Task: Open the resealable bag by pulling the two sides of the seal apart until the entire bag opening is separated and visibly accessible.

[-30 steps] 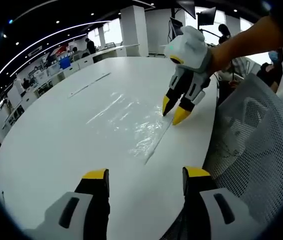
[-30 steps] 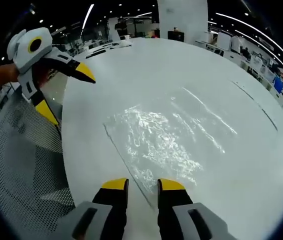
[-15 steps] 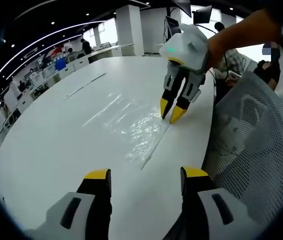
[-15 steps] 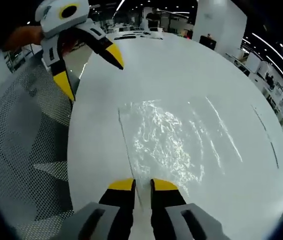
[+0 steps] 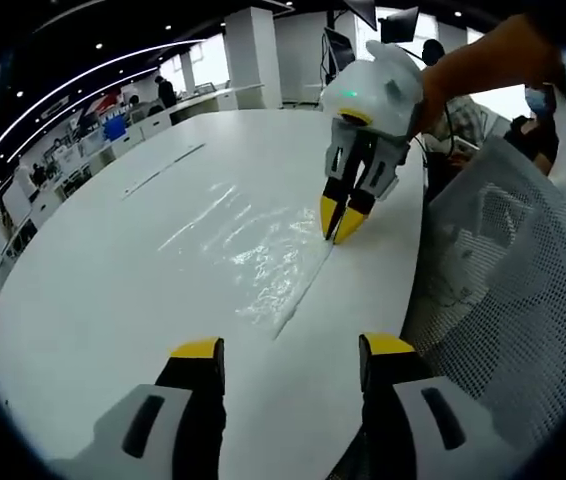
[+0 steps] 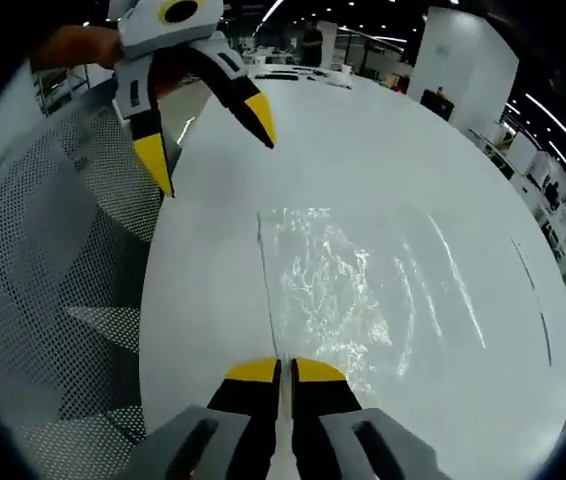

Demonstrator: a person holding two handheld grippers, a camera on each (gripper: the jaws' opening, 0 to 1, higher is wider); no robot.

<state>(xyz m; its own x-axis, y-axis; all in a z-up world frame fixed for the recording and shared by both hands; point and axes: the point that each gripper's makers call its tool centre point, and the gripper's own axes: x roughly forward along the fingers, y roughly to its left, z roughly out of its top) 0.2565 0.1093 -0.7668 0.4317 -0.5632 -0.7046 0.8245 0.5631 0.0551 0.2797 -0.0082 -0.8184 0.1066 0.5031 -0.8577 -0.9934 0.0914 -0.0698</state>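
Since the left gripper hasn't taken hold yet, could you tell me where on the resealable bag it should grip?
Grip the seal strip along the edge of the resealable bag that faces the mesh chair, at the end away from the right gripper, which appears already closed on it. The clear bag lies flat on the table, so slide the open left gripper in low from the chair side.

A large white rounded table [image 5: 113, 270] is carrying a clear resealable bag [image 5: 253, 240], which is lying flat and crinkled near the tabletop's curved edge, its seal strip [image 6: 268, 275] running just beside and along that edge.
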